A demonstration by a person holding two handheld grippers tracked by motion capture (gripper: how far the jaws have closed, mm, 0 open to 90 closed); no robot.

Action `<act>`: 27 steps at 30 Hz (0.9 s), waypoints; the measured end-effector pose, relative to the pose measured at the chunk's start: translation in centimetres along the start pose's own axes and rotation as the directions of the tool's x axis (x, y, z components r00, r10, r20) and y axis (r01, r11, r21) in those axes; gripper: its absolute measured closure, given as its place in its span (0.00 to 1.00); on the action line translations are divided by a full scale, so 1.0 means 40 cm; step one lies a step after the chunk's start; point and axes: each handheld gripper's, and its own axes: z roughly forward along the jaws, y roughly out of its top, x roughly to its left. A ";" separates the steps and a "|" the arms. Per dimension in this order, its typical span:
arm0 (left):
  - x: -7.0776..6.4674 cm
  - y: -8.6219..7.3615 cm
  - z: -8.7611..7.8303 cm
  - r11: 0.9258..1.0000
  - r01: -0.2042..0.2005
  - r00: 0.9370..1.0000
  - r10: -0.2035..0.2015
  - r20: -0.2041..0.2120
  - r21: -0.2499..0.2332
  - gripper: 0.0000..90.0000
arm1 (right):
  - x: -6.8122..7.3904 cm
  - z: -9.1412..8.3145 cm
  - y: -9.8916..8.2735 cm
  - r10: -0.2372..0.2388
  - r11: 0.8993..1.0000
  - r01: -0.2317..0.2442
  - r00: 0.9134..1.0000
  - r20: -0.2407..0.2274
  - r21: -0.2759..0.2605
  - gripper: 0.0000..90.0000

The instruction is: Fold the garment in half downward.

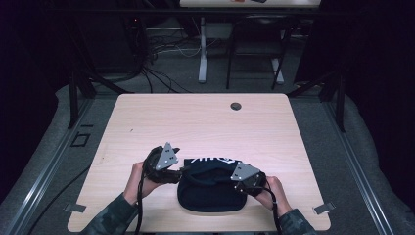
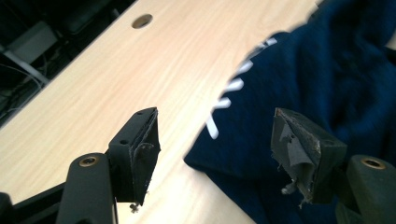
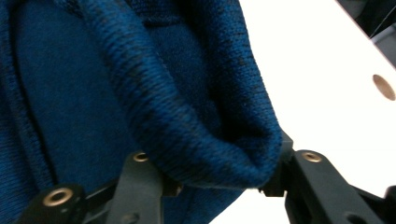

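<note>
**A blue sweater held at one side, with the other gripper open beside it**

Nearest the person, two sleeves and two hands are seen at the bottom of the high view. A gripper is held in each hand.

The dark blue sweater (image 1: 210, 188) is bunched in a low heap at the near edge of the table (image 1: 147, 122), between the two grippers. Its long side runs left to right. White letters are seen on its far edge.

The right gripper (image 3: 219, 179) is closed on the sweater. A thick knitted fold is pinched between its jaws, and the cloth bulges up over them. In the high view this gripper is seen at the sweater's right end.

The left gripper (image 2: 215, 154) is wide open, and nothing is held in it. The sweater's left edge lies between and just past its jaws, a bit nearer the right-hand jaw in the left gripper view. Bare wood is seen under the other jaw. It looks as if a small push forward and toward the cloth would be needed before a grip could be made.

Past the sweater, the far part of the table is bare, so there is plenty of room for the cloth to be spread or pulled out. A small round hole (image 1: 236, 106) is set near the far edge. The near edge is close, so some cloth could slip off that side.

Beyond the table, a dark floor with cables and the legs of another table are seen.
</note>
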 end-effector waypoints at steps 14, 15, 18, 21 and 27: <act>-0.071 -0.043 0.138 0.989 0.014 0.991 -0.033 0.127 0.148 0.34 | 0.026 0.010 -0.033 0.036 0.998 -0.032 0.997 -0.067 0.056 0.51; -0.074 -0.049 0.143 0.988 0.016 0.991 -0.035 0.126 0.151 0.34 | 0.026 0.011 -0.035 0.039 0.998 -0.035 0.997 -0.069 0.061 0.49; -0.079 -0.061 0.153 0.985 0.016 0.990 -0.039 0.133 0.171 0.33 | 0.025 0.011 -0.042 0.060 0.995 -0.054 0.995 -0.074 0.084 0.39; -0.083 -0.072 0.163 0.982 0.008 0.991 -0.033 0.133 0.186 0.32 | 0.022 0.001 -0.055 0.088 0.992 -0.080 0.992 -0.085 0.095 0.27; -0.084 -0.078 0.171 0.980 0.011 0.990 -0.038 0.133 0.196 0.32 | -0.010 -0.058 -0.104 0.191 0.981 -0.189 0.973 -0.131 0.034 0.19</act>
